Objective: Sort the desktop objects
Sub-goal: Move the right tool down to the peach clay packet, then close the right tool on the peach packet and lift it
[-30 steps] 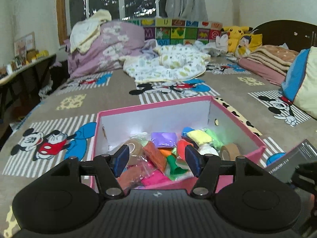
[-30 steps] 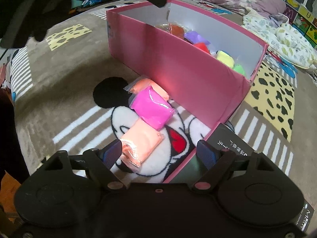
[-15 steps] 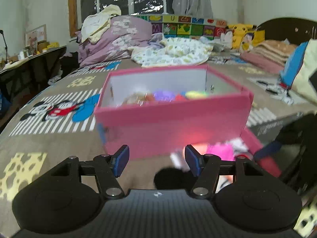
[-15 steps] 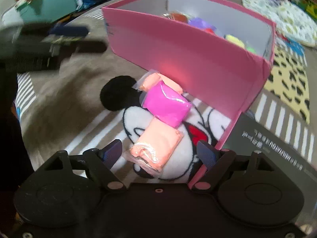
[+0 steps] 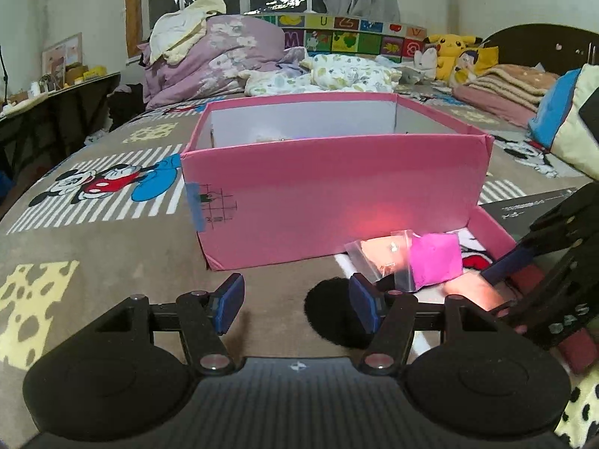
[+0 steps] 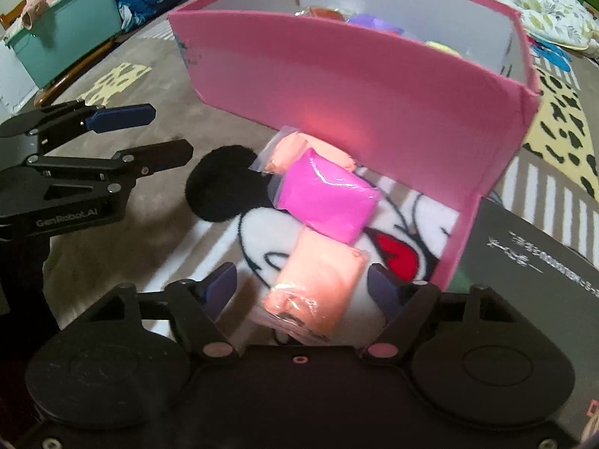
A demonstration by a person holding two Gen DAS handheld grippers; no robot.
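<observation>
the right gripper [image 6: 302, 286] hangs low over the blanket with its jaws spread wide, a peach clay packet [image 6: 318, 280] lying between the two blue pads but touched by neither. just beyond that packet a magenta clay packet [image 6: 329, 198] lies against it, and a second peach packet [image 6: 299, 147] sits behind, close to the wall of the pink box [image 6: 355, 86]. all three rest on the mickey mouse blanket [image 6: 112, 194] outside the box, in the corner formed by the box and its pink lid [image 6: 464, 224] standing on edge. inside the box, orange, purple and yellow packets show above the rim.

the left gripper [image 5: 295, 305] is also wide open and holds nothing, hovering over the blanket in front of the box's long wall. the magenta packet [image 5: 434, 258] lies just to its right. in the right wrist view the left gripper [image 6: 149, 131] appears at the left, apart from the packets.
</observation>
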